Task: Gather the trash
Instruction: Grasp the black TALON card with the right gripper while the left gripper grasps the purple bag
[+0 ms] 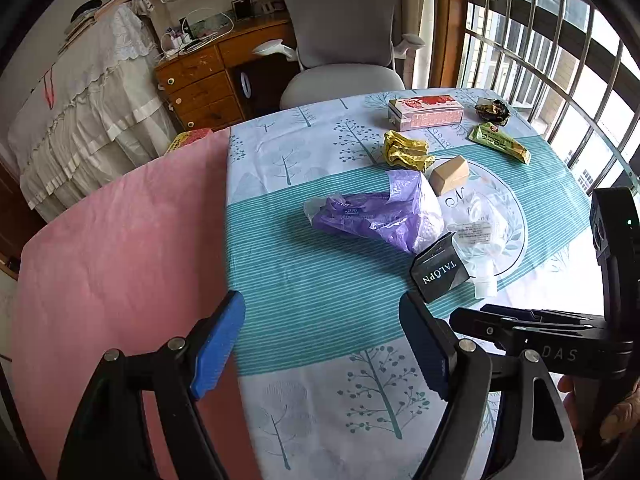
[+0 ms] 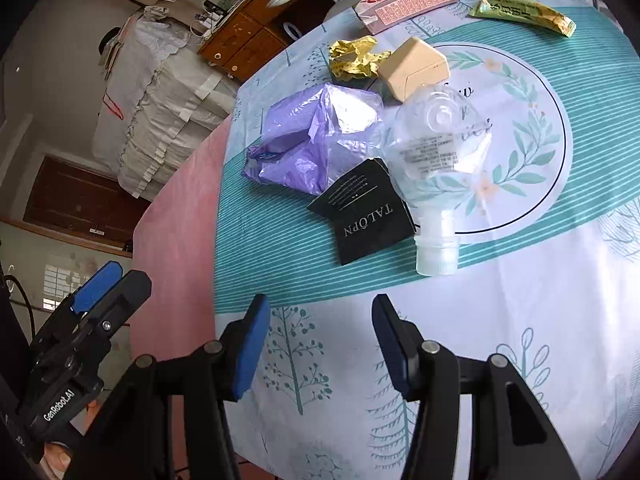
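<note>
Left gripper (image 1: 322,344) and right gripper (image 2: 320,346) are hovering over the surface (image 2: 500,320), both spread apart, empty. Purple bag (image 2: 316,136), black packet (image 2: 366,216) and clear pouch (image 2: 436,152) are lying touching at 12 o'clock.

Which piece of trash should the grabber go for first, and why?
Probably the right gripper should ease forward to the black TALOPN packet. Both grippers are open and empty, the packet is the nearest litter ahead of it, and it lies on top, overlapping the purple bag and clear pouch.
</note>
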{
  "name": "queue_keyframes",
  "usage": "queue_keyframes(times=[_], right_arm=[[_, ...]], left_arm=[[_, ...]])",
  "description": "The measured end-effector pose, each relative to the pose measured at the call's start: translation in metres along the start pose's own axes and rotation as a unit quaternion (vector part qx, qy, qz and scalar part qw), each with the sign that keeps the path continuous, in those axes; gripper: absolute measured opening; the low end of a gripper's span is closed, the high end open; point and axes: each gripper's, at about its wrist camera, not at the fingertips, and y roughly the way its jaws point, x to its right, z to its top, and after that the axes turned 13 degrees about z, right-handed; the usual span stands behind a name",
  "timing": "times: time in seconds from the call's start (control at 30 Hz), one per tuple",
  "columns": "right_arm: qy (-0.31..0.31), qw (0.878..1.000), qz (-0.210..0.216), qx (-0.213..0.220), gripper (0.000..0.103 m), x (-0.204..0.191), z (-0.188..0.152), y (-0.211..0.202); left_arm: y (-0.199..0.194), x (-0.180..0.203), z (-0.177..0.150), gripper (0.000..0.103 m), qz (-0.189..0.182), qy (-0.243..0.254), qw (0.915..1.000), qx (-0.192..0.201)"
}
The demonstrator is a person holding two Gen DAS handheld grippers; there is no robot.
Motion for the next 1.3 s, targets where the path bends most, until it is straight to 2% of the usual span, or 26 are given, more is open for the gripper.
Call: queue_keyframes(times=[0.27,0.53,0.73,0.83,0.97,1.17,1.2,1.3], right_arm=[[0.103,0.993,-0.054,0.029,0.054,0.018,0.018,0.029],[0.136,0.984,-0.090,0.078,0.055,0.020,0.041,0.034],[0.110,0.980,-0.142,0.091,0.055,0.007,0.052,0.044],[0.117,0.976,-0.156,0.098,0.055,0.006,0.056,0.046],[0.109,0.976,-0.164,0.098,0.063,0.001,0.063,0.052],[0.057,0.973,-0.206,0.088,0.063,-0.011,0.071,0.066],[0.052,0.973,-0.208,0.087,0.062,-0.011,0.071,0.066],[0.039,0.970,-0.225,0.088,0.048,-0.013,0.068,0.065]], left_arm=[[0.045,-0.004,0.039,0.078,-0.044,0.069,0.9963,0.026],[0.071,-0.004,0.047,0.078,-0.082,0.094,0.9920,0.018],[0.091,-0.003,0.048,0.078,-0.118,0.101,0.9879,-0.008],[0.099,-0.001,0.051,0.078,-0.130,0.111,0.9851,-0.017],[0.109,0.003,0.055,0.078,-0.132,0.125,0.9831,-0.022],[0.119,0.010,0.064,0.078,-0.130,0.151,0.9798,-0.012],[0.120,0.012,0.066,0.078,-0.128,0.159,0.9789,-0.009],[0.124,0.021,0.071,0.078,-0.118,0.187,0.9752,0.007]])
